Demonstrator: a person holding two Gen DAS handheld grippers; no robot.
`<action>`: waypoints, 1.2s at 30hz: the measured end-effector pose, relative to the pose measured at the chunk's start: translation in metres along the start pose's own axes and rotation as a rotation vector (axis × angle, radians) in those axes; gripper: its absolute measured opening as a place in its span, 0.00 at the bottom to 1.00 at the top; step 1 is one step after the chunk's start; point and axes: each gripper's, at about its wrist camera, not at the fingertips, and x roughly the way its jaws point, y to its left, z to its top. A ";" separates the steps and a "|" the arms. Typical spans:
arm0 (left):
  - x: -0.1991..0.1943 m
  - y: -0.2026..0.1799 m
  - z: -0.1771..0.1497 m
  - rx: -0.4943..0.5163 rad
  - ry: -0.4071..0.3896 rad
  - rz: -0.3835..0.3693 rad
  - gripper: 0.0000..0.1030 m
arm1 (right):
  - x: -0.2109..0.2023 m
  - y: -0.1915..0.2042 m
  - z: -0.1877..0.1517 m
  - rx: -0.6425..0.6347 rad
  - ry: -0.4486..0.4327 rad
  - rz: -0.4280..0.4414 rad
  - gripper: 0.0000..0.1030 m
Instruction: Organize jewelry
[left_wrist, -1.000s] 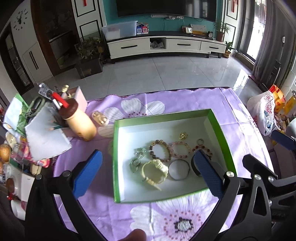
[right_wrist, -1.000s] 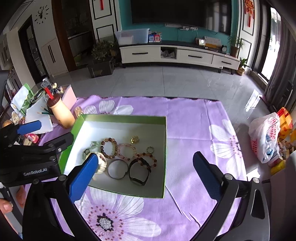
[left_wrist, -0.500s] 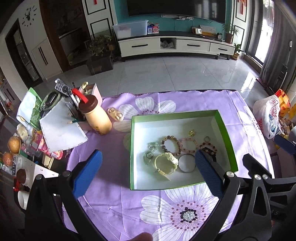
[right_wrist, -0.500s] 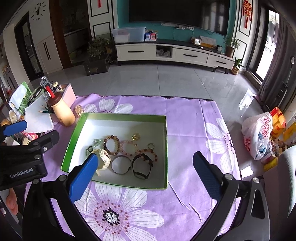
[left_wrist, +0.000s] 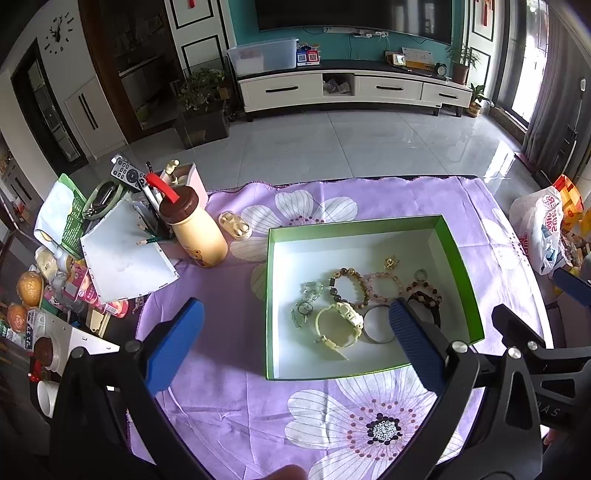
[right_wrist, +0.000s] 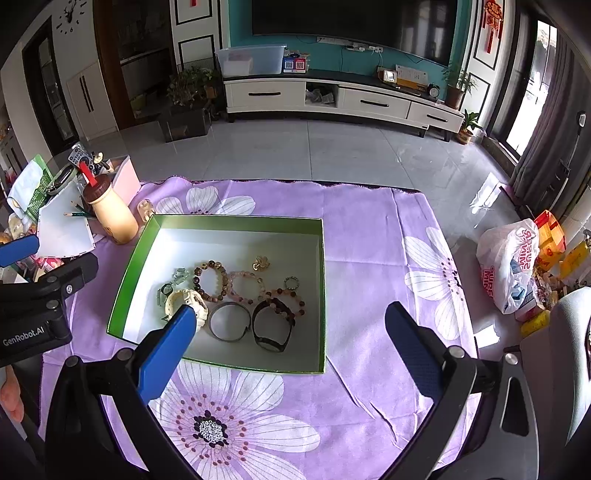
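A home living room. A large television (right_wrist: 351, 22) hangs on a teal wall above a long white media cabinet (right_wrist: 340, 99), with potted plants (right_wrist: 456, 83), a wall clock (left_wrist: 59, 37) and grey curtains (right_wrist: 554, 122) over a glossy tiled floor (right_wrist: 314, 151). In front, a purple flowered tablecloth (right_wrist: 369, 240) covers a table.

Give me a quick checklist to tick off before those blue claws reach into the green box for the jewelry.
1. Left gripper open, empty: ok.
2. Right gripper open, empty: ok.
3. Box uncovered, flat on the cloth: ok.
4. Pieces apart: not ok; the beaded bracelet overlaps the black band.
5. Silver bangle clear to grab: cannot tell; it may touch the band.
6. Bottle clear of the box: ok.
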 end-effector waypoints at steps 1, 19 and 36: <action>0.000 0.000 0.000 0.000 -0.001 0.001 0.98 | 0.000 0.000 0.000 0.001 -0.001 -0.001 0.99; 0.004 -0.003 0.001 0.009 0.004 0.005 0.98 | 0.000 0.001 0.003 -0.005 -0.001 -0.009 0.99; 0.006 -0.003 0.000 0.012 0.010 0.010 0.98 | 0.008 0.002 0.000 -0.009 0.012 -0.013 0.99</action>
